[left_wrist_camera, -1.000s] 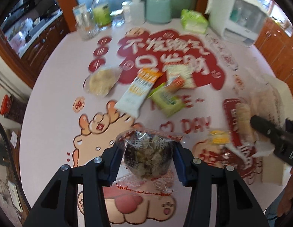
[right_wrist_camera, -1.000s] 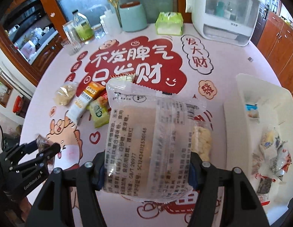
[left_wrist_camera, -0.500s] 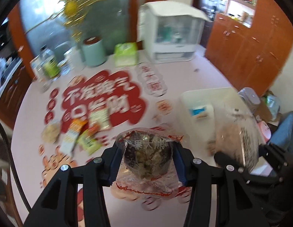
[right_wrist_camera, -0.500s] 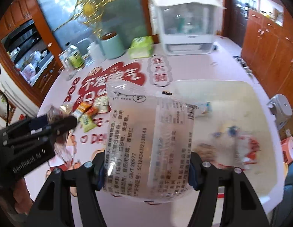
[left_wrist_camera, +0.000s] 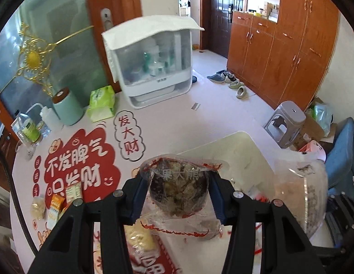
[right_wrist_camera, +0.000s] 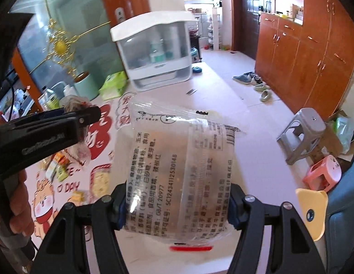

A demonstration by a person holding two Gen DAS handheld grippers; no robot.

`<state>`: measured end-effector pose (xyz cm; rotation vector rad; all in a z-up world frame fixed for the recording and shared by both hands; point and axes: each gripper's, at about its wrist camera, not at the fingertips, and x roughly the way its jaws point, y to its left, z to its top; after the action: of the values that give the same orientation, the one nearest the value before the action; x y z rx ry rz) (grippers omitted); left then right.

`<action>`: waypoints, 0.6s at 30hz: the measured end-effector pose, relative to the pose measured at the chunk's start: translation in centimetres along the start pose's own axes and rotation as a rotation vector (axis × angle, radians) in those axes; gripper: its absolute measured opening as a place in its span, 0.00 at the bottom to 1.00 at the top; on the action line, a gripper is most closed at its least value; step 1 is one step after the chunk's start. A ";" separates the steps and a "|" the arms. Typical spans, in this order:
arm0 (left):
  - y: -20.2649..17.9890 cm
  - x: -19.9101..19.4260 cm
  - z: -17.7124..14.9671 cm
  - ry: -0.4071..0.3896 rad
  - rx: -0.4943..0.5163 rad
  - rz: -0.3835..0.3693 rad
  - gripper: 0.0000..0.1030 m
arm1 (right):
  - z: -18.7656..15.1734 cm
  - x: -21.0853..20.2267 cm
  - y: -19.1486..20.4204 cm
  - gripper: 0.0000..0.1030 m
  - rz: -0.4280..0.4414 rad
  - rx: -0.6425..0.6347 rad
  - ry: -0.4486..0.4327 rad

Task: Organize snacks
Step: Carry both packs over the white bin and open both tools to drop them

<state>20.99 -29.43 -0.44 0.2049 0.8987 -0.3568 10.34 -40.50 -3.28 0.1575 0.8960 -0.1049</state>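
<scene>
My left gripper (left_wrist_camera: 178,196) is shut on a round dark snack in a clear red-trimmed wrapper (left_wrist_camera: 179,189), held above the near edge of the white tray (left_wrist_camera: 225,146). My right gripper (right_wrist_camera: 177,205) is shut on a large clear packet with black printed text (right_wrist_camera: 177,164), which fills the middle of the right wrist view and hides the tray there. In the left wrist view that packet (left_wrist_camera: 300,189) hangs at the right, over the tray's right side. The left gripper (right_wrist_camera: 85,116) shows in the right wrist view at the left, a hand behind it.
Several loose snacks (left_wrist_camera: 54,205) lie on the round table's printed cloth (left_wrist_camera: 81,164) to the left. At the back stand a white lidded cabinet (left_wrist_camera: 151,64), a green tissue pack (left_wrist_camera: 101,102), a teal canister (left_wrist_camera: 67,107) and bottles (left_wrist_camera: 28,130). A grey stool (left_wrist_camera: 289,123) stands on the floor to the right.
Both grippers have swung right and upward, away from the snack pile and over to the white tray. Each keeps its packet; the grips look unchanged.
</scene>
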 end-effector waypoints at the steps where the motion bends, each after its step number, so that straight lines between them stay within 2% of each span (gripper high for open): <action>1: -0.4 0.8 0.4 0.012 0.001 0.005 0.47 | 0.4 0.2 -0.4 0.64 -0.005 0.000 -0.002; 7: -1.8 5.0 0.9 0.092 0.018 0.057 0.47 | 1.9 1.8 -2.2 0.65 -0.002 -0.004 0.009; 14: -2.4 7.9 -0.1 0.159 0.053 0.091 0.48 | 2.1 4.7 -2.2 0.65 0.027 -0.020 0.079; 17: -2.4 8.6 -0.5 0.171 0.074 0.104 0.55 | 1.9 5.9 -1.8 0.67 0.032 -0.039 0.109; 18: -2.3 8.7 -0.6 0.174 0.085 0.107 0.64 | 1.8 6.4 -1.6 0.69 0.033 -0.046 0.119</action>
<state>24.59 -33.25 -7.82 0.3648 1.0401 -0.2810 15.42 -42.60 -7.31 0.1368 1.0132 -0.0443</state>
